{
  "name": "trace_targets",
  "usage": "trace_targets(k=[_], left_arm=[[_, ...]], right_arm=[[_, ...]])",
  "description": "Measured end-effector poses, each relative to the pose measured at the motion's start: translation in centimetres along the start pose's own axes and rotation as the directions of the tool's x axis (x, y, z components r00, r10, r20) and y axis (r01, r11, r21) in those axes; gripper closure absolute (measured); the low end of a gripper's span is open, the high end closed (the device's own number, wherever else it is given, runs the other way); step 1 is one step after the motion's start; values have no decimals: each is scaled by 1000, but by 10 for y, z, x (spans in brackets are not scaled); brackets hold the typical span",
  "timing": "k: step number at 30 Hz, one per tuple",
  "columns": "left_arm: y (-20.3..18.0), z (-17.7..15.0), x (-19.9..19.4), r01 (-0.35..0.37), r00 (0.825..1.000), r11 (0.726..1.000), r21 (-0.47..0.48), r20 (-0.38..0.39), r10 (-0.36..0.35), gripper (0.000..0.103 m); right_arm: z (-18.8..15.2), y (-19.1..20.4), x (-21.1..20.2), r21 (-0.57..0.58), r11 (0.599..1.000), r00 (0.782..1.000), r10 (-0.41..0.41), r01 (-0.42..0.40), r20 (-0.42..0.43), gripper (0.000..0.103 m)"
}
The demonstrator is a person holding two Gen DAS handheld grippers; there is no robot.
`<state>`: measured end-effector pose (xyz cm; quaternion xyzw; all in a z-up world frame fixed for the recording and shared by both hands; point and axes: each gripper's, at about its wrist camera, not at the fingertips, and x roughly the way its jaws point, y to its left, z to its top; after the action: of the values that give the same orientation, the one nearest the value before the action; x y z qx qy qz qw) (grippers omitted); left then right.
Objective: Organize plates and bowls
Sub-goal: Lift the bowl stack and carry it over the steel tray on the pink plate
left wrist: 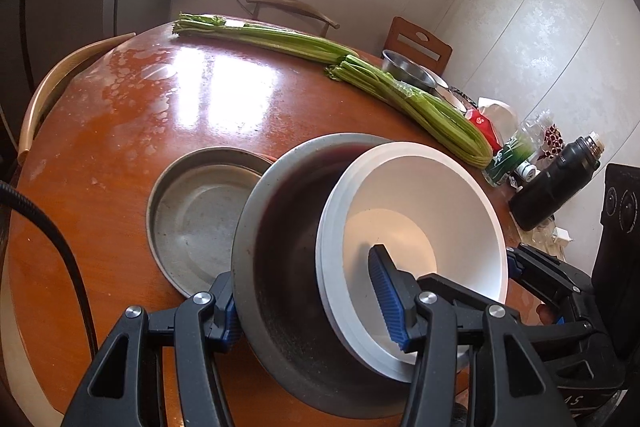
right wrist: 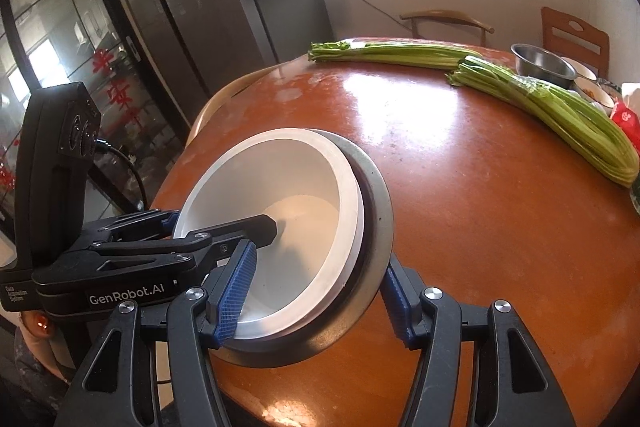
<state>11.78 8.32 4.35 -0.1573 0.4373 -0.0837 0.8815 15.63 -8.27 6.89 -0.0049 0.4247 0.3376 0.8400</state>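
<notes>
Round wooden table (left wrist: 120,131), both the left gripper (left wrist: 316,311) and right gripper (right wrist: 320,295) clamped on stacked bowls (left wrist: 400,227), tilted.

Glossy wooden table (left wrist: 120,131), dull metal pan (left wrist: 192,223)

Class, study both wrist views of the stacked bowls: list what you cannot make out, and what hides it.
- Left wrist view: the near part of the metal tray is hidden behind the steel bowl.
- Right wrist view: that tray is hidden altogether by the stack of white bowls.
- Left wrist view: bottle labels are too small to read.
- Right wrist view: the far dishes are cut off by celery.
</notes>
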Motion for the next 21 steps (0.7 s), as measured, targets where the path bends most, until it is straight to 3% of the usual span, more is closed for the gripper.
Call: trace_targets(k=[10, 21], left_arm=[[35, 14, -2, -26, 999, 997, -67, 21, 27, 48], [54, 20, 10, -50, 999, 995, -86, 17, 52, 48]], right_arm=[[25, 20, 34, -37, 999, 999, 35, -36, -34, 40], [29, 24, 59, -28, 998, 996, 56, -58, -64, 40]])
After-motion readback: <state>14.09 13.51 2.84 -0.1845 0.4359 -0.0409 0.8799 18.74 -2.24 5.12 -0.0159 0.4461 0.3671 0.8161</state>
